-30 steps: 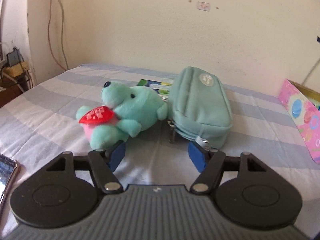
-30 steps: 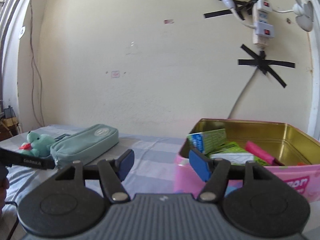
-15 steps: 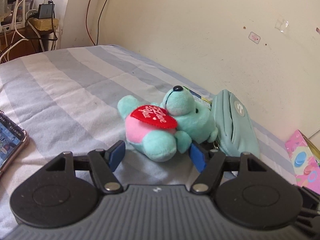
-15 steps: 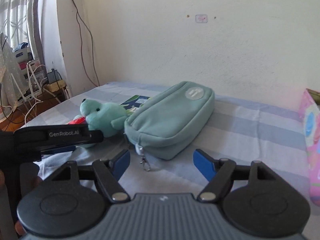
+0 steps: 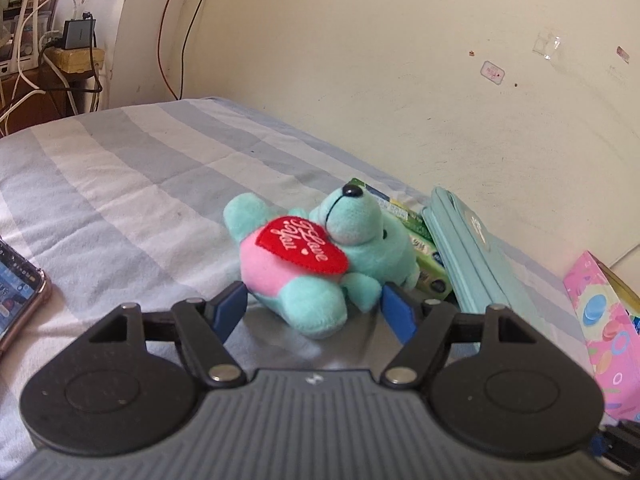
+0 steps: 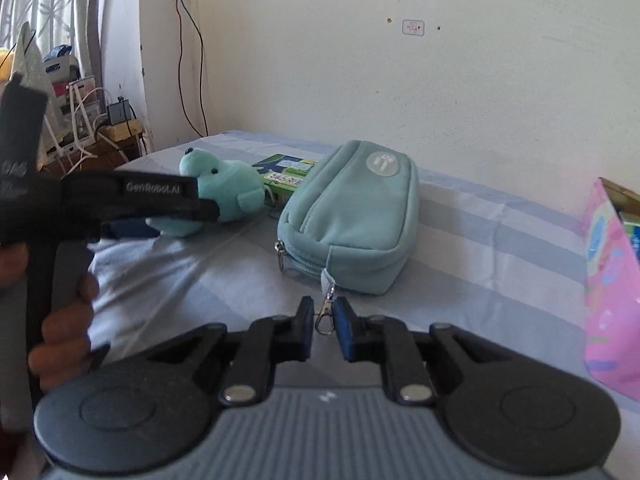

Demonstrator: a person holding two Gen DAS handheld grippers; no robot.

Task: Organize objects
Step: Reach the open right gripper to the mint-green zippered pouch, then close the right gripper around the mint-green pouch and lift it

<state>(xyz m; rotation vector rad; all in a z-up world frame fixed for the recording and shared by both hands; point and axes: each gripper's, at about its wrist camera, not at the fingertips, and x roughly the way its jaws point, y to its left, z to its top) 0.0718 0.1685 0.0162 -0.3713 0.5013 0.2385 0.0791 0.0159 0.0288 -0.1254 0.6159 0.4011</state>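
Both tongs had shifted in the last second, and the right gripper (image 6: 322,326) made the bigger move. It swung away from the pink tin (image 6: 612,280), came in low over the striped bed sheet (image 6: 480,216) and snapped its jaws nearly together from a wide spread. The silver zipper clasp (image 6: 325,316) of the teal pouch (image 6: 352,216) hung right between the blue pads, which looked pinched on it or a hair short of contact; I judged it a grip on the clasp.

The left gripper (image 5: 316,312) had rolled and slid across to the teal plush bear (image 5: 320,260), which a second ago lay off to one side of its fingers. Its jaws stayed spread, opening a touch more, with the bear's lower body sitting between the pads but not squeezed. The bear lay on the sheet against a green packet (image 5: 424,252), with the pouch just beyond; a phone (image 5: 16,292) sat at the left edge.

So nothing had left the bed yet. My read: two pickups were being set up at once, pouch by its zipper pull, bear by its belly, both likely bound for the tin. That thin clasp could slip free.
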